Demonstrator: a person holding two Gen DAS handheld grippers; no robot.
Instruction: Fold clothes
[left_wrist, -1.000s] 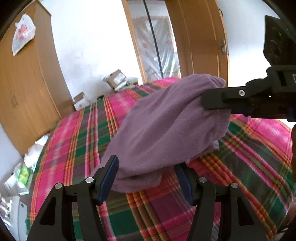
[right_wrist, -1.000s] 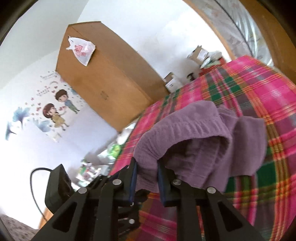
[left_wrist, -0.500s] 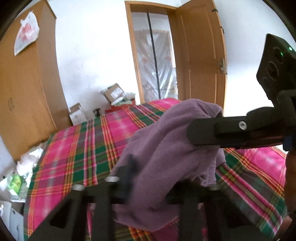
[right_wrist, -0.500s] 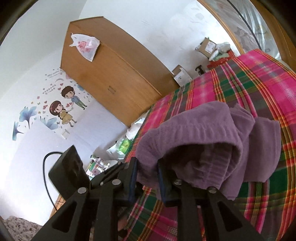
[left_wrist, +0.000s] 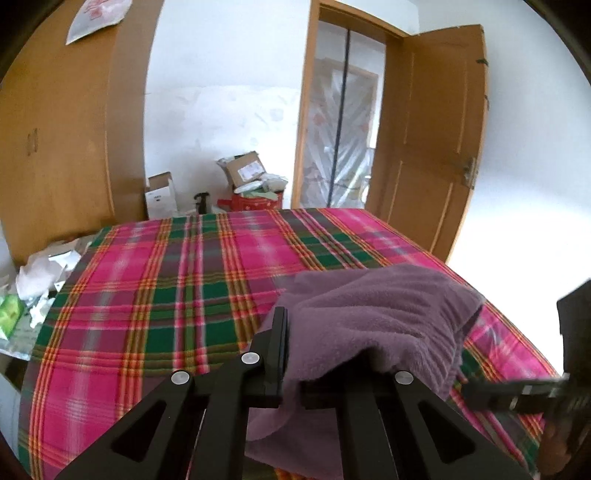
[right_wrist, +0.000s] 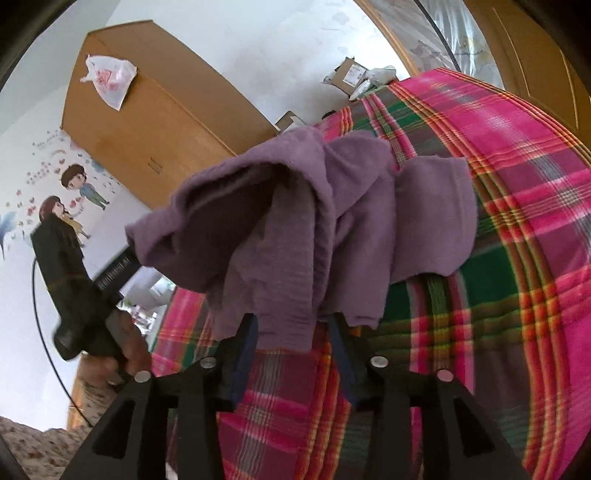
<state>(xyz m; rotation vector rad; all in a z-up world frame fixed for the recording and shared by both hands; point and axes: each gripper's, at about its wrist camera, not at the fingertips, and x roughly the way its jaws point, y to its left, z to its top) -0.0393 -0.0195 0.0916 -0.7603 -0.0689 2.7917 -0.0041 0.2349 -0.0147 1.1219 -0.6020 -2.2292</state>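
A purple fleece garment (left_wrist: 369, 317) is bunched up and lifted over the pink and green plaid bed cover (left_wrist: 166, 295). In the left wrist view my left gripper (left_wrist: 295, 347) is shut on the garment's near edge, and cloth hides the right finger. The right wrist view shows the same garment (right_wrist: 295, 221) hanging from the left gripper (right_wrist: 129, 258), with a hand (right_wrist: 122, 350) on that gripper's handle. My right gripper (right_wrist: 293, 343) stands open, and a hem dangles loosely between its fingers. It appears blurred at the left wrist view's lower right (left_wrist: 517, 395).
A wooden wardrobe (left_wrist: 55, 147) stands left of the bed. Cardboard boxes (left_wrist: 243, 170) sit against the far wall, beside an open wooden door (left_wrist: 436, 147). Bags and paper clutter (left_wrist: 37, 284) lie on the floor at the left.
My left gripper closed on the purple garment and lifted it. My right gripper let go and opened, dropping away to the right of the cloth.
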